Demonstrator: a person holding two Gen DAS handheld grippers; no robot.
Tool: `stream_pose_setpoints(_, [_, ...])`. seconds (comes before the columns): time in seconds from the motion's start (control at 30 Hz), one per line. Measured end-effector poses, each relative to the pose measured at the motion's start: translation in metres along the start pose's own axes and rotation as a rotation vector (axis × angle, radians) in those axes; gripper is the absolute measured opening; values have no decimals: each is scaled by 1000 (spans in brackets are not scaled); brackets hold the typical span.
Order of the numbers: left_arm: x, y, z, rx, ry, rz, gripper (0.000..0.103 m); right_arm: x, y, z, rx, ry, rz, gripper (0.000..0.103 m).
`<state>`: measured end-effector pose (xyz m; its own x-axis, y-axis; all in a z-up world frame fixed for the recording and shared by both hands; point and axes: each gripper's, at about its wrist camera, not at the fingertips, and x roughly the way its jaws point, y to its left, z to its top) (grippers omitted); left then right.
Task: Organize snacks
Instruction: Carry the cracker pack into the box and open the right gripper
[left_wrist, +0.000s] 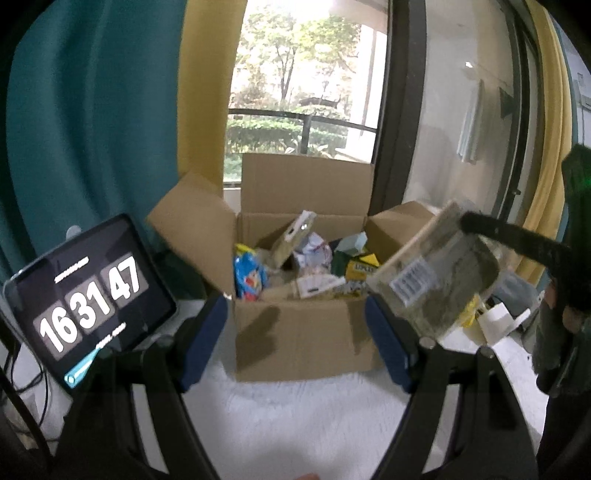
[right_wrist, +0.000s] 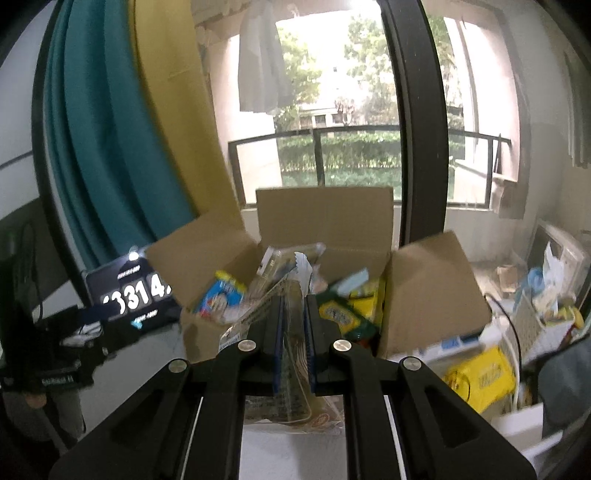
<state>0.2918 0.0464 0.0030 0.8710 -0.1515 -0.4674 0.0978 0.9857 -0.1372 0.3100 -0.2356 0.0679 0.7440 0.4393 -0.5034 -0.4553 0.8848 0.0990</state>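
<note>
I'm carrying a snack packet (right_wrist: 291, 354) clamped in my right gripper (right_wrist: 293, 325); left gripper (left_wrist: 295, 325) open, empty. Next: drop it into the box (right_wrist: 436, 284) at twelve o'clock.

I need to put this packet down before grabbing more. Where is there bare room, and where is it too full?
Free: the white tabletop in front of the cardboard box, between the tablet clock and the open left claw. Crowded: the inside of the box, and the yellow pack with the clutter to the right of it. The right claw is shut on the clear packet.
</note>
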Motion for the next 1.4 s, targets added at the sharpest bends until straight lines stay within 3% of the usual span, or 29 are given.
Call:
stream_pose_setpoints(0.3, [41,9,26,-57,-24,-3,78,34,-22,35,5,-57,-42,11])
stream_pose_setpoints(0.53, [74,15,38,-80,-32,26,78,74,-38,38,32,-54,-87,11])
stream_pose_setpoints(0.83, [98,22,29,-80,25,58,78,135,-52,-7,100,83,-133,11])
stream_pose_setpoints(1.1, [106,13,26,-55,58,44,78,143,-48,-34,67,154,-224,13])
stream_pose_setpoints(1.4, [88,1,24,-14,60,36,79,125,-44,-30,79,177,-224,42])
